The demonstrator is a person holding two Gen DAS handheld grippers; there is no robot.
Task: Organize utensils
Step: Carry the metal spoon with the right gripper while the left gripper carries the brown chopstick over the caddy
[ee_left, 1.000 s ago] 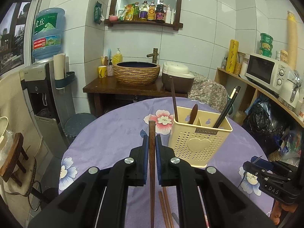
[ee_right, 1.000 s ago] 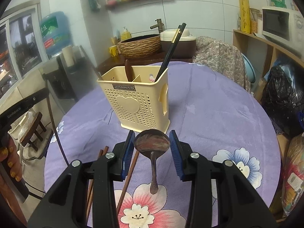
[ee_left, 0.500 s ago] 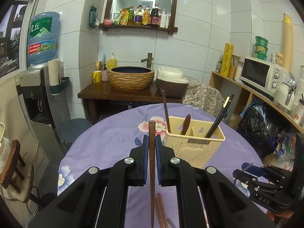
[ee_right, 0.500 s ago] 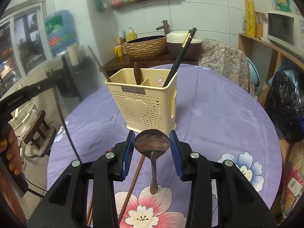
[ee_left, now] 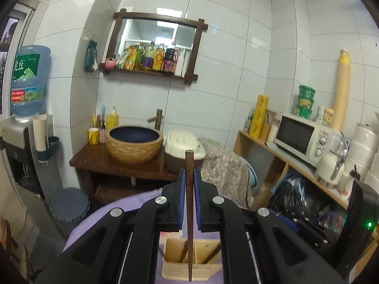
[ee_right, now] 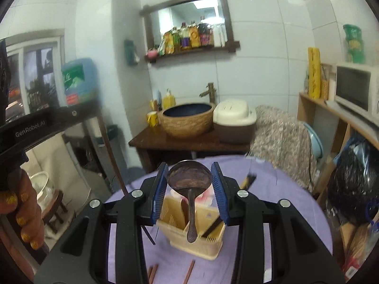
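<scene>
Brown wood fills both grips: the left gripper (ee_left: 189,184) pinches an upright chopstick (ee_left: 189,213), the right gripper (ee_right: 189,179) clamps a spoon (ee_right: 188,177) by its bowl. Both hang above the cream utensil holder (ee_right: 196,239) on the purple table (ee_right: 284,189); loose chopsticks (ee_right: 189,271) lie near its front edge.

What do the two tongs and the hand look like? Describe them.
Both the left tongs and right tongs are black plastic with blue ribbed pads and silver screws. The left one's side reads "GenRobot.AI". The hand has glittery yellow-painted nails.

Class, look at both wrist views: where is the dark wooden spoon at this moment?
The dark wooden spoon shows centrally in the right wrist view, bowl clamped in the right gripper, handle hanging above the cream utensil holder.
</scene>
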